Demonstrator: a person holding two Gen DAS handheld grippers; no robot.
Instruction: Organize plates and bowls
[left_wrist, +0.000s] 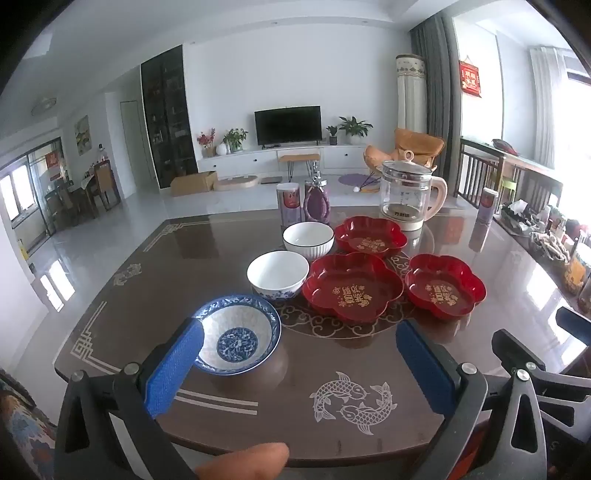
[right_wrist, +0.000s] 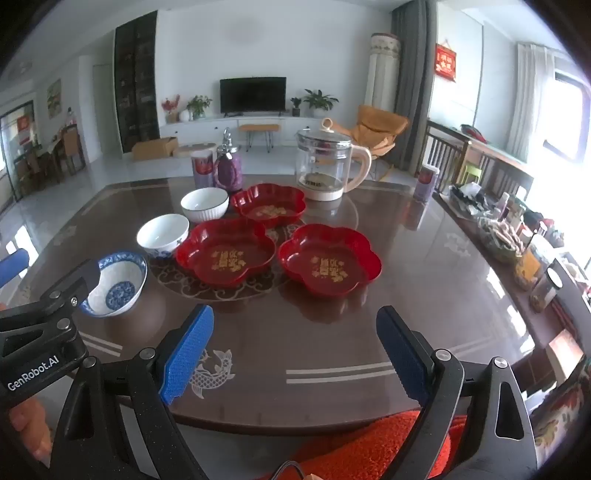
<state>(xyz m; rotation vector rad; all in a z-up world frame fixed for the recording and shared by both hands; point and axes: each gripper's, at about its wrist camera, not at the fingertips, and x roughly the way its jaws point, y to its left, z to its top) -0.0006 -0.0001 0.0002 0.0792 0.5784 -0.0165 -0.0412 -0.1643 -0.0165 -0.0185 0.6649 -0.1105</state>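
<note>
While both my grippers hover with jaws released, the left gripper (left_wrist: 299, 354) sits near the blue-patterned porcelain bowl (left_wrist: 236, 336) on the dark glossy bench (left_wrist: 110, 295). Beyond my right gripper (right_wrist: 295, 343), three red flower-shaped plastic plates (right_wrist: 225, 251) apparently touch.

Beyond the dishes on our desk (left_wrist: 229, 398)
We see a glass kettle (left_wrist: 410, 195), two purple canisters (left_wrist: 289, 203), a television (left_wrist: 287, 126) and an orange chair (left_wrist: 413, 147).
</note>
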